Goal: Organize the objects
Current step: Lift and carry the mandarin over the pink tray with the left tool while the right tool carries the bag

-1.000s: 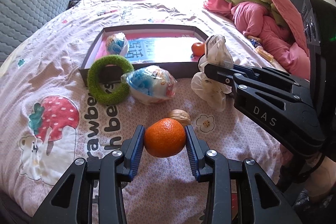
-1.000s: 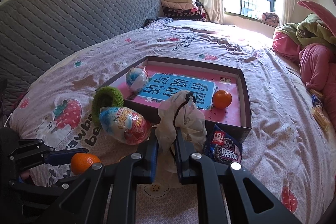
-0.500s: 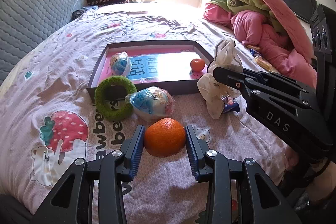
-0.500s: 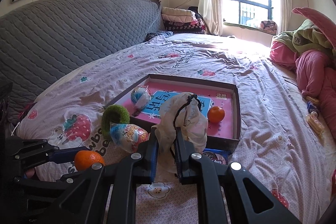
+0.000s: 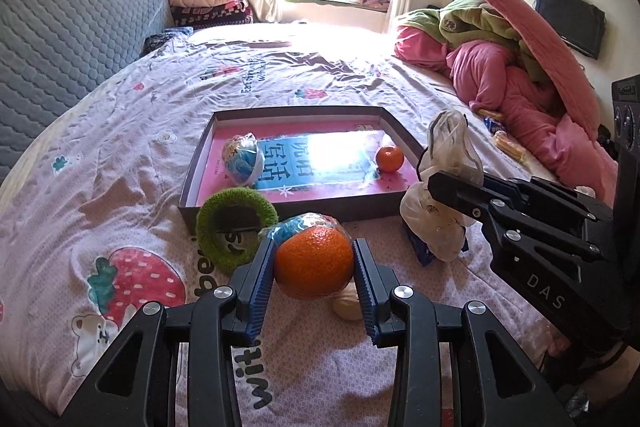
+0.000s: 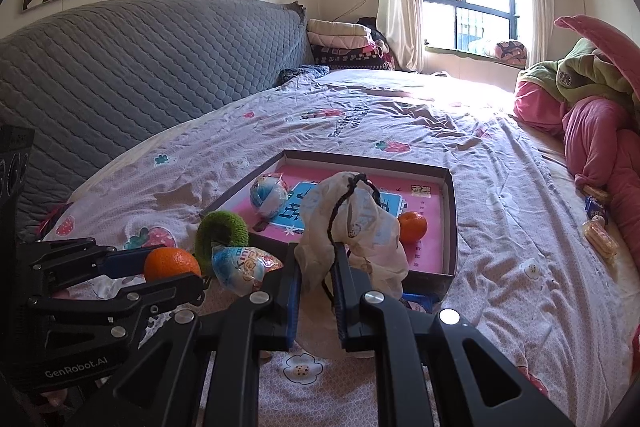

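My left gripper [image 5: 314,267] is shut on an orange tangerine [image 5: 314,261], held above the bedspread; the same fruit [image 6: 172,263] shows at the left of the right wrist view. My right gripper [image 6: 316,267] is shut on a crumpled white plastic bag [image 6: 352,223] with a black cord, also visible as the bag [image 5: 448,163] in the left wrist view. Ahead lies a shallow dark box [image 5: 280,115] with a pink and blue bottom, holding a wrapped ball [image 5: 242,159] and a second tangerine [image 5: 389,159].
A green fuzzy ring [image 5: 234,227] and a wrapped toy egg [image 6: 240,265] lie in front of the box. A walnut [image 5: 348,303] and a blue snack packet [image 5: 420,251] rest on the bedspread. Pink and green bedding [image 5: 516,67] is piled at the right; a grey headboard [image 6: 140,67] stands left.
Both grippers have risen with their loads, so the box and bed objects sit lower and farther in view. The tangerine and the bag stay gripped.
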`<act>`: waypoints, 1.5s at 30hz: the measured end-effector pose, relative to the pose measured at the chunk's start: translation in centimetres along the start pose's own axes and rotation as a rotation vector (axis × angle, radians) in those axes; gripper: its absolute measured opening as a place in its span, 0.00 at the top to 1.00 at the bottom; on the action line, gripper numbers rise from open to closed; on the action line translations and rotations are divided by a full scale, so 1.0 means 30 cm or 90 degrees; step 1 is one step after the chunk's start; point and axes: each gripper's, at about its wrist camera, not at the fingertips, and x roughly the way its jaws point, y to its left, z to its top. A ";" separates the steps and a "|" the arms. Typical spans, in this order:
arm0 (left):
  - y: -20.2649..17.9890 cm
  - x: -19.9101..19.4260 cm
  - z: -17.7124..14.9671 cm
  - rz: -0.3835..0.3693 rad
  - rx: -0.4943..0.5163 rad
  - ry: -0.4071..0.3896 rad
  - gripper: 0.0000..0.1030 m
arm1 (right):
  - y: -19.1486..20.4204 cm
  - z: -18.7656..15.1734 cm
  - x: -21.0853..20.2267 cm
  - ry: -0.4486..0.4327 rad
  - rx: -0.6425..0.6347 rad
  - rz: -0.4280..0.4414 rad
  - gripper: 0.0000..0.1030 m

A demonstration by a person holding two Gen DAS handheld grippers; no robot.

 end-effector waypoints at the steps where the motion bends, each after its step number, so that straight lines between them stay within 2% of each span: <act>1: 0.003 0.006 0.007 0.000 0.000 -0.002 0.62 | 0.002 0.003 -0.002 -0.002 -0.002 -0.001 0.86; 45: 0.151 0.201 0.345 -0.016 -0.001 -0.058 0.62 | -0.054 0.215 0.180 -0.023 -0.026 -0.017 0.86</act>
